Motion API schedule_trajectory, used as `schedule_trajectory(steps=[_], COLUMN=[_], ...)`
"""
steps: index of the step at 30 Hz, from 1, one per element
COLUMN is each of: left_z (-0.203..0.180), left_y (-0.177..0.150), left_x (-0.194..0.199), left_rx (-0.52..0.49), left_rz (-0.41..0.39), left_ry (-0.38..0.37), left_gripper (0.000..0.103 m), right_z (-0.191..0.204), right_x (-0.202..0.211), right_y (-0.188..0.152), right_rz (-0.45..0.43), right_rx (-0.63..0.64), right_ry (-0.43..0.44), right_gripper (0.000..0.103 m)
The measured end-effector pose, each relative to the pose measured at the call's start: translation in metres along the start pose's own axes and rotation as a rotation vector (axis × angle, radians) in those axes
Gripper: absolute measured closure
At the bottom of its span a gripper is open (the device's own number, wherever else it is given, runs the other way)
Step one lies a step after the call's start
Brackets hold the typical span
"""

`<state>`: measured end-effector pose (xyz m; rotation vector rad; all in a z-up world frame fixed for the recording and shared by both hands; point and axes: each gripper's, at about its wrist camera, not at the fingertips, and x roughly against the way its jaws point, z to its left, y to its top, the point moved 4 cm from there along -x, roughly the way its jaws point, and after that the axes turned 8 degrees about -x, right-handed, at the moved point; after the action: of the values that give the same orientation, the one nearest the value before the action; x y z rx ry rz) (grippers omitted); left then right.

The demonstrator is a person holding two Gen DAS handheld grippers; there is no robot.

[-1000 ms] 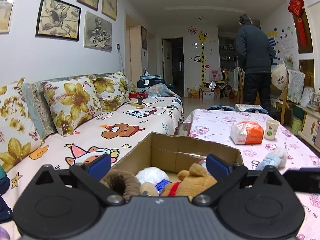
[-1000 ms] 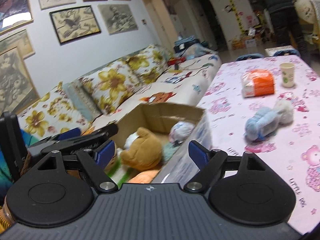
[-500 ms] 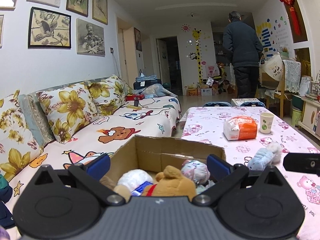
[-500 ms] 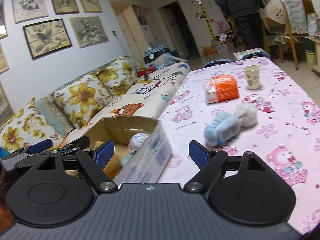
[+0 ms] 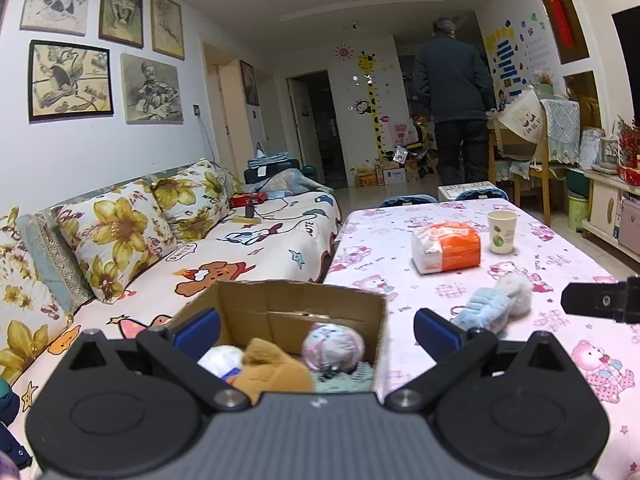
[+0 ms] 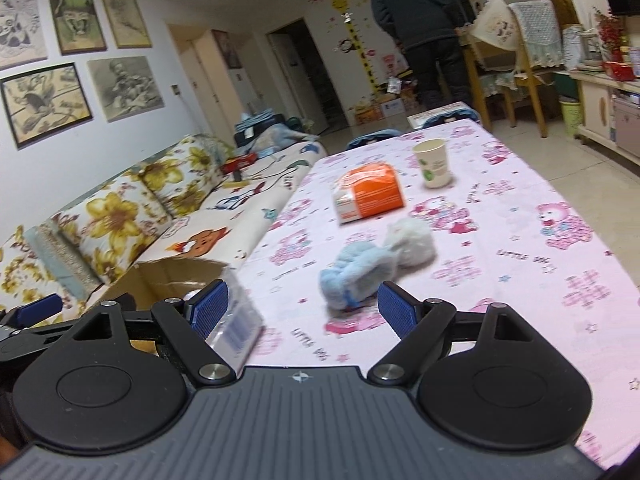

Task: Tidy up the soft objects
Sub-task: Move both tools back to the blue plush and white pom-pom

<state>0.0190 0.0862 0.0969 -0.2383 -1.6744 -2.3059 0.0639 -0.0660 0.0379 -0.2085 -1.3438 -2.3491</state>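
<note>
Right gripper [image 6: 302, 312] released, empty, aimed at the blue toy [image 6: 352, 276] lying on the table [image 6: 520, 240] just ahead of it, right of the box [image 5: 296, 312]. Toy's long axis runs diagonally, away-right. Left gripper [image 5: 316, 330] released over box, farther

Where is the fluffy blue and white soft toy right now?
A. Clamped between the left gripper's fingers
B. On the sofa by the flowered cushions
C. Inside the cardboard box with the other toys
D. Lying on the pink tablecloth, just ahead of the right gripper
D: the blue and white soft toy lies on the pink tablecloth, beyond the open right gripper and outside the cardboard box.
</note>
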Motion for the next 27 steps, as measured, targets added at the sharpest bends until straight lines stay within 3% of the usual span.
schedule_trajectory(steps=[27], left_z=[-0.086], left_y=[0.003], left_x=[-0.006], left_rx=[-0.084], left_rz=[0.049], left_ry=[-0.086], left_gripper=[0.001], right_z=[-0.065], right_x=[0.004], right_y=[0.010], right_rz=[-0.034], right_rx=[-0.125], right_ry=[-0.147], right_gripper=[0.000])
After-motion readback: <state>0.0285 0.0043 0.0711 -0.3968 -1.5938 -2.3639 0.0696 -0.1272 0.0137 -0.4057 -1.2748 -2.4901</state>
